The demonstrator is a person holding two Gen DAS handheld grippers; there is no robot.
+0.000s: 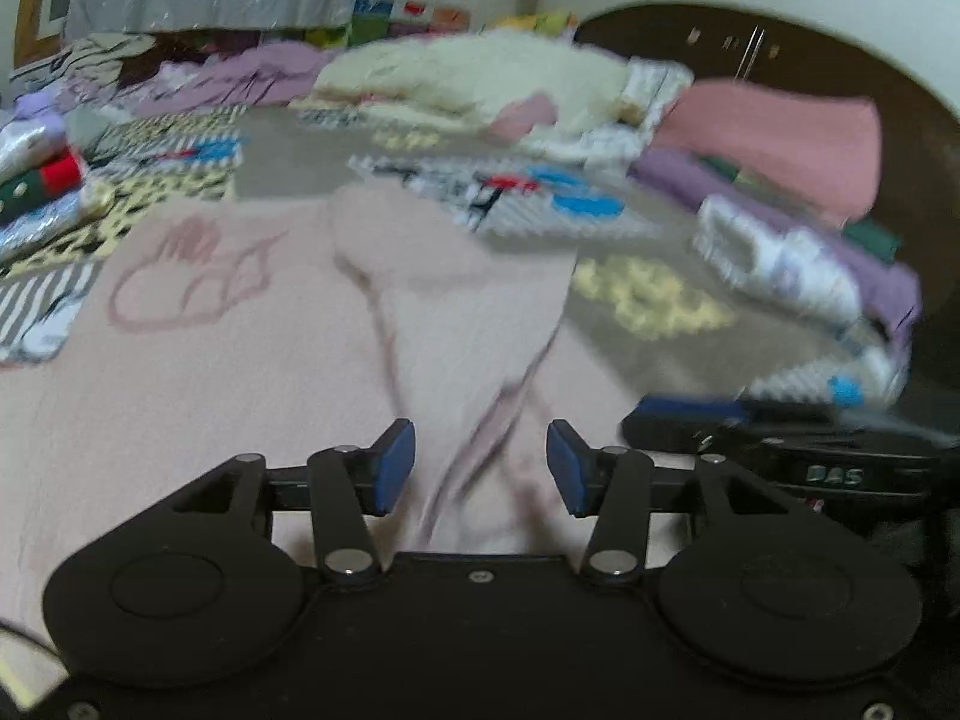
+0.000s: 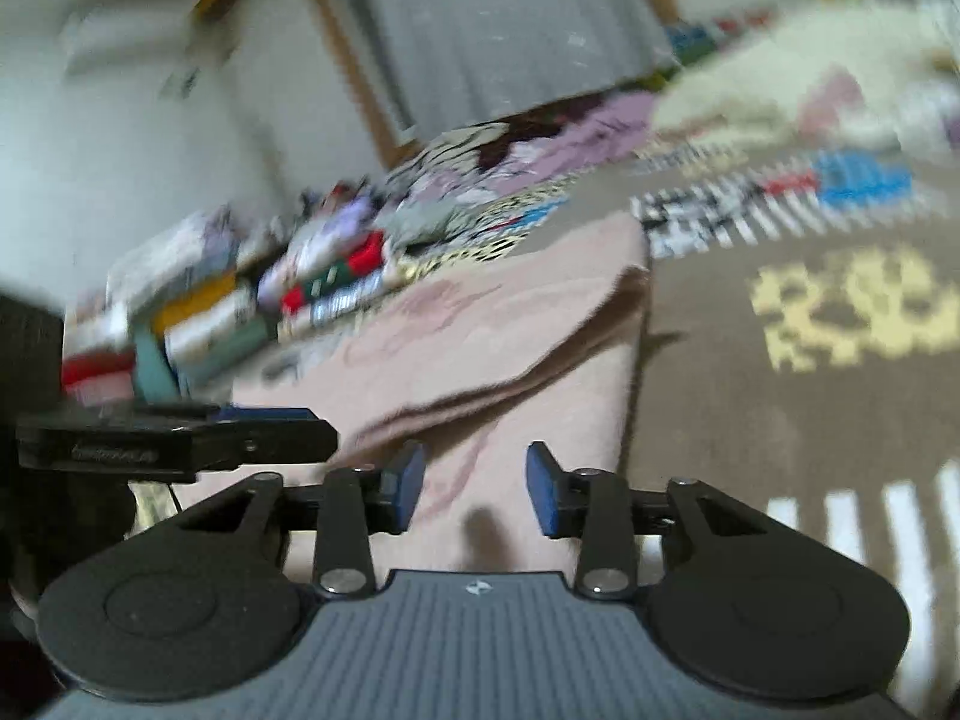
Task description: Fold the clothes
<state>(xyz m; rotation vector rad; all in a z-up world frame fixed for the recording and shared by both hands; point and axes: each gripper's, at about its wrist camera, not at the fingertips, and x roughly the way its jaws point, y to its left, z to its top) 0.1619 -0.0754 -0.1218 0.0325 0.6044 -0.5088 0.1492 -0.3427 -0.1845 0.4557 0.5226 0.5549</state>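
Black, with blue pads on its 2 fingers, the left gripper (image 1: 480, 465) hangs just over a pale pink fleece garment (image 1: 252, 360); its fingers are spread wide and nothing sits between them. That garment bears a darker pink outline drawing and lies flat on a brown patterned bedspread (image 1: 654, 354) with yellow motifs and black-and-white striped patches. A raised fold of the pink fabric runs up from between the pads toward the middle of the bedspread.

From the right wrist view, the right gripper (image 2: 475, 489), black with blue pads, also stands spread apart and empty, low above the near right part of the same pink garment, close to its right edge. Beside it on the left is the other gripper's black finger.

Along the left edge of the bedspread sit stacks of folded clothes (image 2: 240, 306) in red, green, white and yellow. At the far edge lies a loose heap of cream and lilac clothing (image 1: 480, 78); more folded pink and purple pieces (image 1: 798, 138) rest at the right edge. Both views are blurred.
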